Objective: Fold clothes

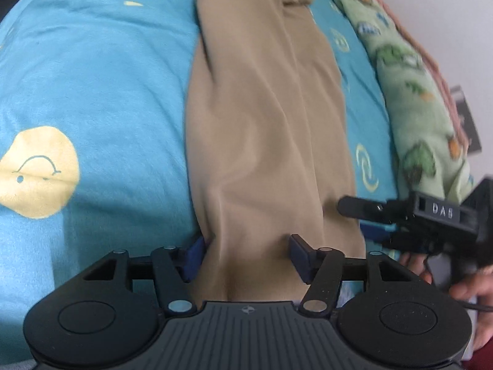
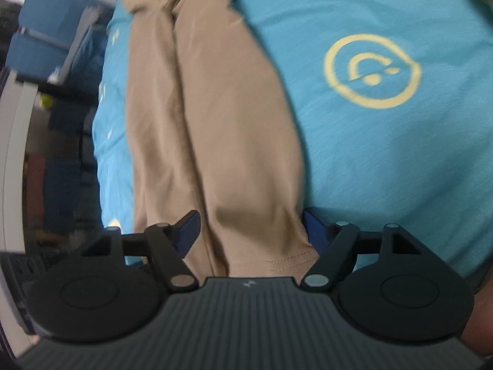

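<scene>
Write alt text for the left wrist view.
The left gripper straddles the near end of tan trousers lying lengthwise on a blue bedsheet. The right gripper reaches in from the right; a green blanket lies beyond.

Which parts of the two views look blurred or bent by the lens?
Left wrist view: the tan garment and green blanket are motion-smeared, and the bedsheet bulges from fisheye. Right wrist view: the room at left is dark and smeared, edges curved.
</scene>
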Demonstrator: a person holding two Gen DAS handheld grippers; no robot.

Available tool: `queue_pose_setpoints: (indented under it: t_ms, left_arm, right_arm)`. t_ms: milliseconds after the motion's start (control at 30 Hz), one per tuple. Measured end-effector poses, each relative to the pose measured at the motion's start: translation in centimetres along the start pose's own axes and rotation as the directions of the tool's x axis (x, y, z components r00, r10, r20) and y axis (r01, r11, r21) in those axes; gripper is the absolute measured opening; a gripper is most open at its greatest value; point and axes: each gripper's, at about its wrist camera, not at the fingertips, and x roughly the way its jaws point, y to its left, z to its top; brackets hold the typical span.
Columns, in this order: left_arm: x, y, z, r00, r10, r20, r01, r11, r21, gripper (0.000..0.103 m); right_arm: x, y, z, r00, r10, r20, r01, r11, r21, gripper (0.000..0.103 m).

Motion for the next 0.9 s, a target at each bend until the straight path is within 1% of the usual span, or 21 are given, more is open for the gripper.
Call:
queue_pose_setpoints:
  t_ms: [33, 67, 100, 133, 167, 200, 233, 267, 333, 400, 467, 567, 667, 700, 800, 900]
  left_arm:
    - [-0.1, -0.3, -0.3, 1.000, 0.021, -0.001, -0.021, 1.000, 0.014, 0.046]
    - [-0.2, -0.4, -0.5, 0.999, 0.038, 0.000, -0.038, 0.999, 0.021, 0.039]
    - [-0.3, -0.1, -0.7, 0.999, 0.044, 0.005, -0.044, 0.999, 0.001, 0.026]
    - [-0.5, 0.1, -0.9, 0.999, 0.049, 0.009, -0.049, 0.999, -0.019, 0.012]
    - [-0.7, 0.4, -1.0, 0.999, 0.051, 0.016, -0.050, 0.998, -0.038, 0.006]
    - [-1.1, 0.6, -1.0, 0.999, 0.040, 0.033, -0.038, 0.998, -0.057, 0.005]
    - [-1.5, 0.8, -1.1, 0.998, 0.029, 0.052, -0.025, 0.997, -0.072, 0.005]
    - [-2.2, 0.7, -1.2, 0.997, 0.011, 0.080, -0.005, 0.997, -0.077, 0.005]
    - [-4.0, 0.4, -1.6, 0.989, -0.047, 0.142, 0.060, 0.994, -0.087, 0.004]
    - [-6.1, 0.3, -1.9, 0.973, -0.095, 0.208, 0.117, 0.989, -0.092, 0.004]
    - [-8.4, 0.4, -2.1, 0.951, -0.138, 0.278, 0.174, 0.979, -0.109, 0.004]
    - [-12.1, 0.4, -2.4, 0.905, -0.196, 0.377, 0.257, 0.959, -0.118, 0.004]
    - [-15.2, -0.4, -3.1, 0.864, -0.240, 0.442, 0.311, 0.946, -0.095, 0.003]
    - [-15.9, -1.0, -3.4, 0.856, -0.243, 0.457, 0.314, 0.945, -0.086, 0.003]
    - [-18.7, -1.3, -5.5, 0.841, -0.261, 0.474, 0.321, 0.946, -0.048, 0.003]
    - [-20.5, -0.8, -9.4, 0.835, -0.275, 0.476, 0.328, 0.944, -0.030, 0.003]
  right_arm:
    - [0.2, 0.7, -0.3, 1.000, -0.026, -0.013, 0.026, 0.999, -0.048, 0.074]
    - [0.4, 1.6, -0.7, 0.998, -0.060, -0.024, 0.057, 0.992, -0.111, 0.071]
    - [0.6, 2.4, -1.1, 0.995, -0.101, -0.024, 0.096, 0.982, -0.160, 0.059]
    - [0.7, 3.1, -1.4, 0.990, -0.140, -0.023, 0.132, 0.969, -0.207, 0.032]
    - [0.7, 3.4, -1.6, 0.988, -0.154, -0.026, 0.144, 0.964, -0.225, 0.017]
    - [0.7, 3.7, -1.8, 0.986, -0.165, -0.029, 0.154, 0.958, -0.244, 0.012]
    - [0.4, 4.0, -1.9, 0.988, -0.149, -0.033, 0.135, 0.955, -0.264, 0.009]
    - [0.0, 4.2, -2.1, 0.991, -0.131, -0.035, 0.116, 0.952, -0.283, 0.009]
    - [-1.8, 4.5, -2.1, 0.998, -0.061, -0.007, 0.057, 0.956, -0.287, 0.008]
    - [-3.9, 4.7, -2.1, 1.000, 0.009, 0.026, -0.002, 0.964, -0.267, 0.008]
    - [-6.3, 4.9, -2.0, 0.996, 0.067, 0.067, -0.048, 0.968, -0.248, 0.008]
    - [-10.4, 5.4, -2.2, 0.980, 0.150, 0.133, -0.114, 0.963, -0.243, 0.008]
    - [-13.8, 6.8, -2.9, 0.963, 0.194, 0.189, -0.141, 0.955, -0.261, 0.008]
    - [-14.9, 7.1, -3.4, 0.958, 0.196, 0.209, -0.134, 0.951, -0.277, 0.008]
    - [-17.3, 7.7, -5.2, 0.944, 0.223, 0.243, -0.143, 0.941, -0.306, 0.008]
    - [-19.1, 6.6, -7.6, 0.936, 0.252, 0.246, -0.165, 0.931, -0.326, 0.008]
